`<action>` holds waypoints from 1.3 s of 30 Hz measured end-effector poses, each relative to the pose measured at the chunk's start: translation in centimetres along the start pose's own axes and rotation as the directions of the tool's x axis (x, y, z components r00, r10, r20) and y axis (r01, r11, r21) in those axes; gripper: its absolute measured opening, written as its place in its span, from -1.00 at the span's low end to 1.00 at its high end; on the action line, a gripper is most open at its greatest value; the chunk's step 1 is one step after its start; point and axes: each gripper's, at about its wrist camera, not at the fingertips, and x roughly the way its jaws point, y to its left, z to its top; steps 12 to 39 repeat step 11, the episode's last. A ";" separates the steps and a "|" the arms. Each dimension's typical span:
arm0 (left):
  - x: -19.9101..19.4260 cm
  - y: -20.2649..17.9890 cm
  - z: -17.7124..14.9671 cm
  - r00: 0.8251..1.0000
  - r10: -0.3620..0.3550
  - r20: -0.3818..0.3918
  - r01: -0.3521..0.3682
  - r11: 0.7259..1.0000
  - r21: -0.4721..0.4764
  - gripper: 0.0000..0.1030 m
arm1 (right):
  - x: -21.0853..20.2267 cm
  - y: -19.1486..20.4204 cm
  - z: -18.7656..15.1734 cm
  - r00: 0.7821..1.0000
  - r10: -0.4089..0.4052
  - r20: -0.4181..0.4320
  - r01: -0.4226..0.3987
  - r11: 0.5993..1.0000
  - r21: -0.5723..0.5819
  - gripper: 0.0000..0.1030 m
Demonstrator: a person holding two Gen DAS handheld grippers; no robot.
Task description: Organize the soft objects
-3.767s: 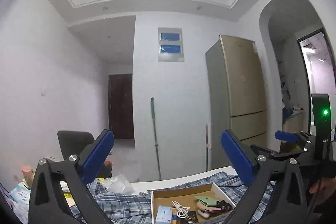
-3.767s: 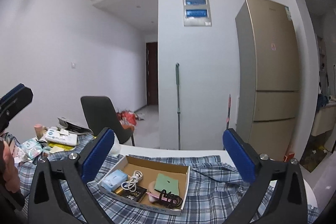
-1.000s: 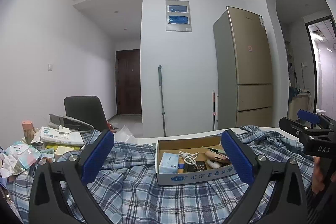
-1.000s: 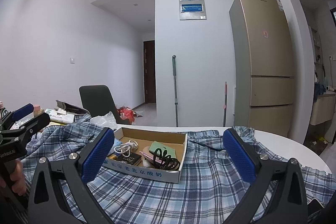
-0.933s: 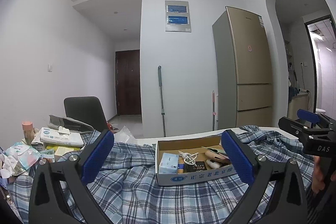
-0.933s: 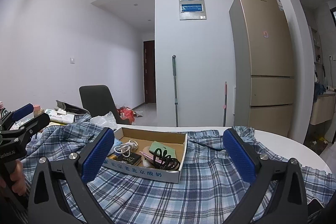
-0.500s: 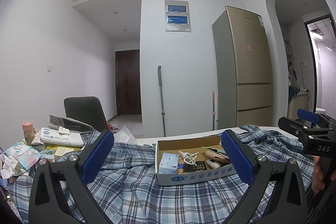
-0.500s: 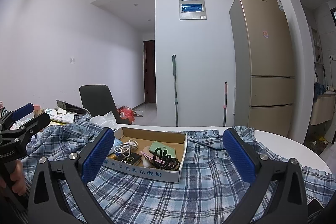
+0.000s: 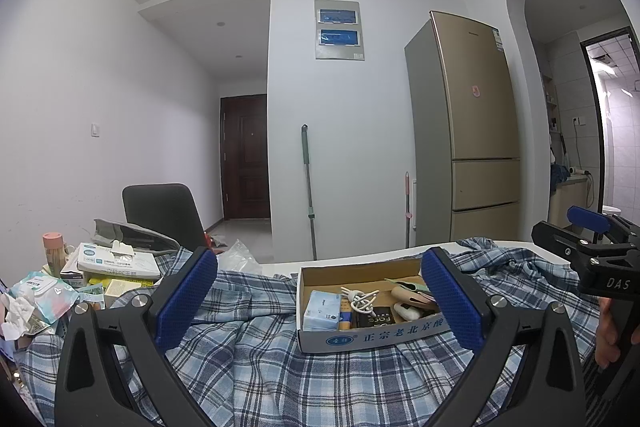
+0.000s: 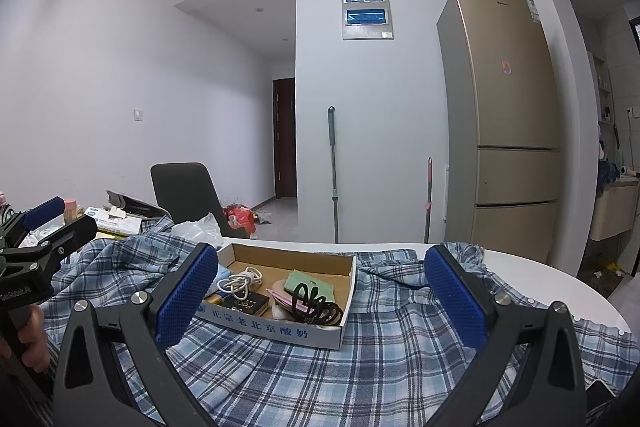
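No shift: plaid shirt [image 9: 260, 367] beneath both wide-spread grippers [image 9: 318, 301] [image 10: 320, 301].

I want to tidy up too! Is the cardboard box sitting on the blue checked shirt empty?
No, the cardboard box holds a white coiled cable, a black hair clip and other small things.

Each black hand-held gripper [image 9: 319, 301] carries blue textured pads [image 9: 185, 297] and silver screws [image 9: 137, 301].

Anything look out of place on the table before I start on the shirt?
Yes: the cardboard box of small items sits on top of the rumpled plaid shirt, pinning it. Clutter crowds the table's left end. Both grippers are open, holding nothing.
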 end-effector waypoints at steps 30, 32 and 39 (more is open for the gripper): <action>0.1 0.2 -0.1 1.000 0.008 0.000 -0.008 1.000 -0.001 1.00 | 0.0 0.1 0.0 1.000 0.000 0.001 0.000 1.000 -0.002 1.00; 0.1 0.2 -0.1 1.000 0.008 0.000 -0.008 1.000 -0.001 1.00 | 0.0 0.1 0.0 1.000 0.000 0.001 0.000 1.000 -0.002 1.00; 0.1 0.2 -0.1 1.000 0.008 0.000 -0.008 1.000 -0.001 1.00 | 0.0 0.1 0.0 1.000 0.000 0.001 0.000 1.000 -0.002 1.00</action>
